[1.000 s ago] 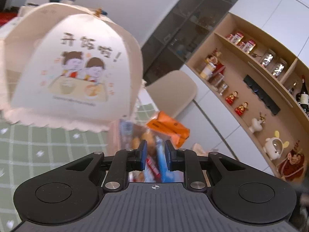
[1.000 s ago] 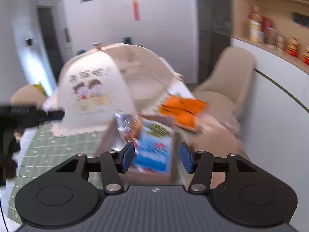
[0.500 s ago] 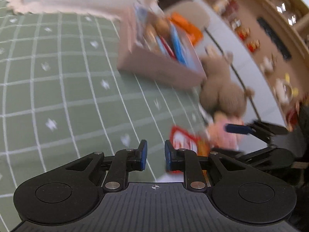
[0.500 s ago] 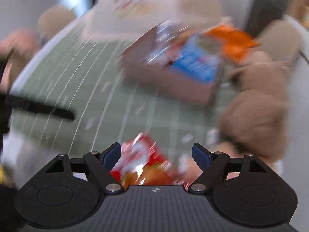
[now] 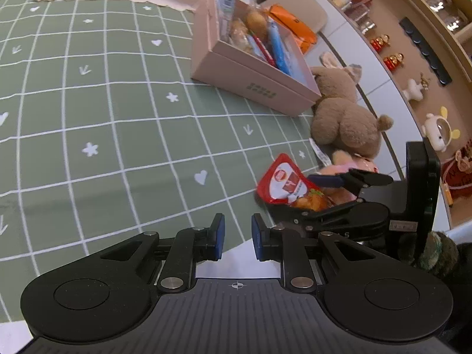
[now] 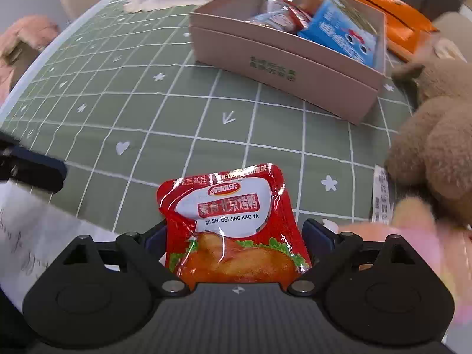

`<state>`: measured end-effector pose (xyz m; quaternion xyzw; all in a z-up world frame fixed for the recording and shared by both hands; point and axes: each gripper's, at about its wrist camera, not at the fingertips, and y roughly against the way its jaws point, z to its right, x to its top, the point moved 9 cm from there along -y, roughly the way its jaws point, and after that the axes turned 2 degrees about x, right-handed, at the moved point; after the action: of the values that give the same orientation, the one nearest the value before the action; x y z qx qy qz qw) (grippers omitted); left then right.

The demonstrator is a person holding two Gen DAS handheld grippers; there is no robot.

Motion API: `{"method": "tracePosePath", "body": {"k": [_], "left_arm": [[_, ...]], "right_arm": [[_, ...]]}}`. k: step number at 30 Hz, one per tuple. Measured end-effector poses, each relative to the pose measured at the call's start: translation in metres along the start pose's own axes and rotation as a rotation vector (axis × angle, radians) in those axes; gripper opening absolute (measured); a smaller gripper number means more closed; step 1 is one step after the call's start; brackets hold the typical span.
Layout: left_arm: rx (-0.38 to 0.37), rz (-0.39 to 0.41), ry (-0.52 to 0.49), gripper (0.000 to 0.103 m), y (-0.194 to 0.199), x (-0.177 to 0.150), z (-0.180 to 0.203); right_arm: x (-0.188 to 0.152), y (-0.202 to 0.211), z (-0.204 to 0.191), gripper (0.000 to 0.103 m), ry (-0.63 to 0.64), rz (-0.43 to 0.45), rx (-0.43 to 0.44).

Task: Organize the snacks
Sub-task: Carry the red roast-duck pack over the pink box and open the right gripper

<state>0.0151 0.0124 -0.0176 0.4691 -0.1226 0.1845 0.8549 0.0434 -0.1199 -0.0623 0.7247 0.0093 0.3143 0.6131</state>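
Right gripper (image 6: pixel 234 236) jaws opening, now wide either side of red foil snack packet (image 6: pixel 233 221) — not yet pinched. Camera view dropped from pink cardboard box (image 6: pixel 283 59) of snacks to packet: next pick lined up. Left gripper (image 5: pixel 237 237) narrow, empty. Green grid tablecloth (image 5: pixel 118 103), brown plush bear (image 5: pixel 345 124), wall shelves behind.

Glossy foil snack packet (image 6: pixel 233 224); matt cardboard box (image 6: pixel 283 67)
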Motion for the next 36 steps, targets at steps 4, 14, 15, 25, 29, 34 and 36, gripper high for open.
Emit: {"method": "tracePosePath", "body": {"k": [4, 14, 15, 25, 29, 34, 36], "left_arm": [[0.009, 0.015, 0.045, 0.022, 0.004, 0.0, -0.011], [0.0, 0.04, 0.079, 0.022, 0.009, 0.009, -0.017], [-0.001, 0.048, 0.079, 0.022, 0.01, 0.011, -0.016], [0.102, 0.141, -0.039, 0.022, 0.016, 0.042, -0.007], [0.201, 0.145, -0.13, 0.022, 0.006, 0.039, -0.017], [0.263, 0.172, -0.193, 0.022, -0.007, 0.029, -0.028], [0.285, 0.197, -0.214, 0.022, -0.011, 0.028, -0.032]], "right_arm": [[-0.007, 0.018, -0.006, 0.058, -0.04, 0.025, 0.004], [0.063, 0.128, 0.014, 0.047, -0.164, 0.31, 0.026], [0.076, 0.143, 0.017, 0.047, -0.147, 0.349, 0.013], [0.234, 0.17, 0.059, 0.091, -0.178, 0.546, -0.091], [0.2, 0.142, 0.071, 0.091, -0.297, 0.518, -0.078], [0.124, 0.086, 0.062, 0.091, -0.349, 0.414, -0.159], [0.094, 0.057, 0.052, 0.091, -0.398, 0.354, -0.151]]}}
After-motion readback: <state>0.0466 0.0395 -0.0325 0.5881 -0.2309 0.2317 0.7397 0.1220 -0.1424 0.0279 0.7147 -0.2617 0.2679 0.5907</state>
